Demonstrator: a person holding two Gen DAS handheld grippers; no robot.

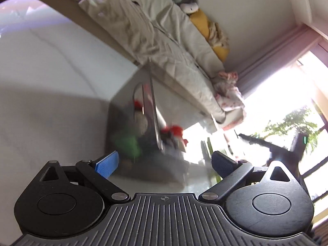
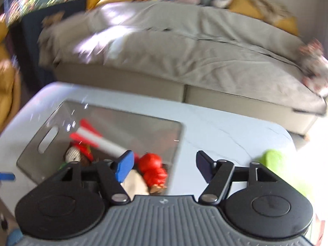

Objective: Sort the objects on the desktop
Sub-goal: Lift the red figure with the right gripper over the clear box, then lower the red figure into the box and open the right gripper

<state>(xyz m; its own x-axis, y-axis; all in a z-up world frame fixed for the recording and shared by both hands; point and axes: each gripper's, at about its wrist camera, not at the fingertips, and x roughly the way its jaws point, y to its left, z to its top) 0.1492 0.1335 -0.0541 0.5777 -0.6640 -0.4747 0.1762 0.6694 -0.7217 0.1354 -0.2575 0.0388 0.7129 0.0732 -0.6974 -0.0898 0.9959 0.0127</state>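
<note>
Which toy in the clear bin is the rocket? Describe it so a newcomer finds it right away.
Start at the white table in front of the bed, then the clear bin with a slot handle standing on it. The rocket lies slanted across the top of the pile: a white tube with red fins, the only long straight thing among rounded toys such as the red plush.

A white table (image 2: pixel 225 131) stands before a bed (image 2: pixel 184 51) under a rumpled beige cover; yellow pillows (image 1: pixel 202 23) and a grey plush (image 1: pixel 189 2) line the pale wall (image 1: pixel 256 20); a window (image 1: pixel 287 106) glares bright, a plant (image 1: pixel 295 123) beyond.
</note>
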